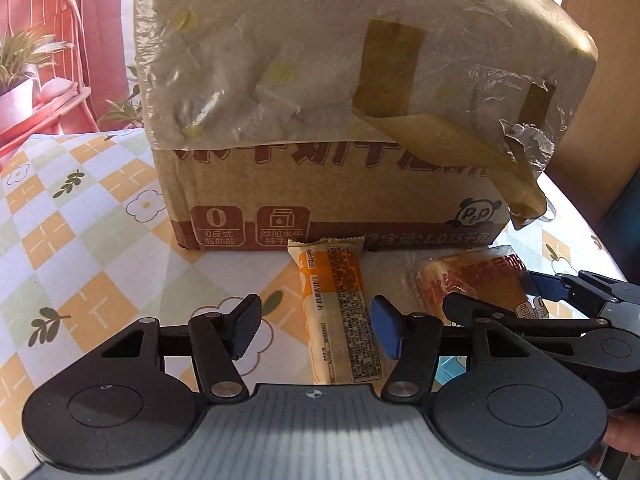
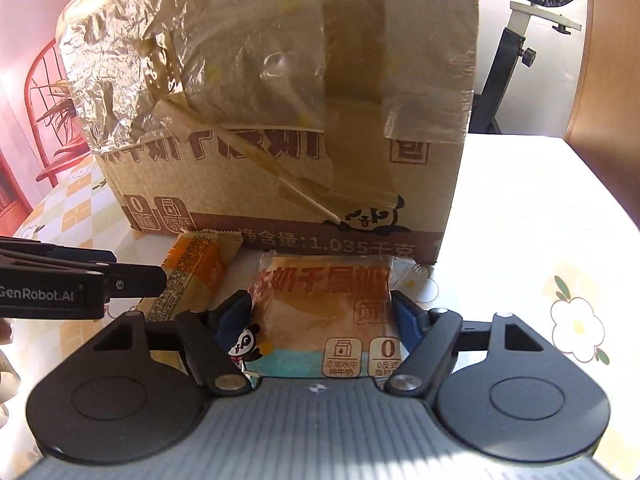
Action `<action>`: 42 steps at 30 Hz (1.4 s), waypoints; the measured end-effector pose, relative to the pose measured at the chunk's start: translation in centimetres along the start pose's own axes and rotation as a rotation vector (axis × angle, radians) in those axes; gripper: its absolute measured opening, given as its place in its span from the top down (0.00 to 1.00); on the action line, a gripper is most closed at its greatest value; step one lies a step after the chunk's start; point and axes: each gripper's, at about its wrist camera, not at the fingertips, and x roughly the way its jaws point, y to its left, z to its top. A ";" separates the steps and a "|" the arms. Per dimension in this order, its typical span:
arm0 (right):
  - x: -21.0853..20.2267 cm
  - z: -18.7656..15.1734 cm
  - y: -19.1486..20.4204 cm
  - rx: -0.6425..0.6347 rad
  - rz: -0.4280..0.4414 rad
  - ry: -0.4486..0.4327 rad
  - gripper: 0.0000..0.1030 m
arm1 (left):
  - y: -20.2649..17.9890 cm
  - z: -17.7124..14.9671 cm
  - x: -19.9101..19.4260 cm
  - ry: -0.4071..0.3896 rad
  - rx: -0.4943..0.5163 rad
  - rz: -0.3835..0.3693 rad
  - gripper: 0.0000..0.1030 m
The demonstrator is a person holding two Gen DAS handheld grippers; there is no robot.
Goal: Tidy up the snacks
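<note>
A taped cardboard box [image 1: 320,184] [image 2: 280,184] stands on the table, its flap up and wrapped in crinkled film. Two snack packets lie in front of it. The long orange packet [image 1: 340,300] [image 2: 192,276] lies lengthwise between the fingers of my left gripper [image 1: 316,330], which is open: the right pad is near its edge and the left pad stands clear. The wider bread packet [image 2: 320,300] [image 1: 476,280] sits between the fingers of my right gripper [image 2: 320,314], with both blue pads against its side edges.
A checked flower-print tablecloth [image 1: 80,220] [image 2: 520,220] covers the table. The box blocks the way straight ahead. A red chair [image 1: 40,20] and a potted plant [image 1: 20,56] stand beyond the left edge, and a black stand [image 2: 508,52] beyond the far right corner.
</note>
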 end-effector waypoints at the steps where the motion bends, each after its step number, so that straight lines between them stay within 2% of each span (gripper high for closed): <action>1: -0.3 -0.2 -0.3 0.000 -0.001 -0.004 0.27 | -0.7 -0.2 0.4 0.007 0.010 0.006 0.39; 5: -0.8 -0.7 -1.1 0.009 0.006 -0.016 0.27 | -1.8 -0.6 2.2 0.040 0.049 0.050 0.41; 7: -0.7 -0.9 -1.0 0.014 0.009 -0.023 0.28 | -2.4 -0.9 2.8 0.069 0.079 0.082 0.63; 9: -0.8 -1.0 -1.2 0.026 0.015 -0.030 0.28 | -2.6 -1.2 2.7 0.067 0.095 0.121 0.63; 11: -1.1 -1.1 -1.2 0.033 0.024 -0.035 0.28 | -2.4 -1.4 2.3 0.071 0.083 0.124 0.63; 24: -3.2 -1.4 -0.3 0.033 0.074 -0.079 0.29 | 0.0 -2.6 -3.8 -0.029 -0.099 0.165 0.63; 35: -6.6 -0.4 1.2 0.003 0.102 -0.171 0.29 | -0.6 -1.5 -9.0 -0.165 -0.089 0.193 0.63; 37: -7.2 0.0 1.4 -0.001 0.106 -0.190 0.29 | -0.9 -1.2 -9.6 -0.190 -0.082 0.193 0.75; 42: -8.7 0.8 1.7 -0.005 0.112 -0.243 0.29 | -1.9 -0.3 -11.0 -0.232 -0.065 0.181 0.75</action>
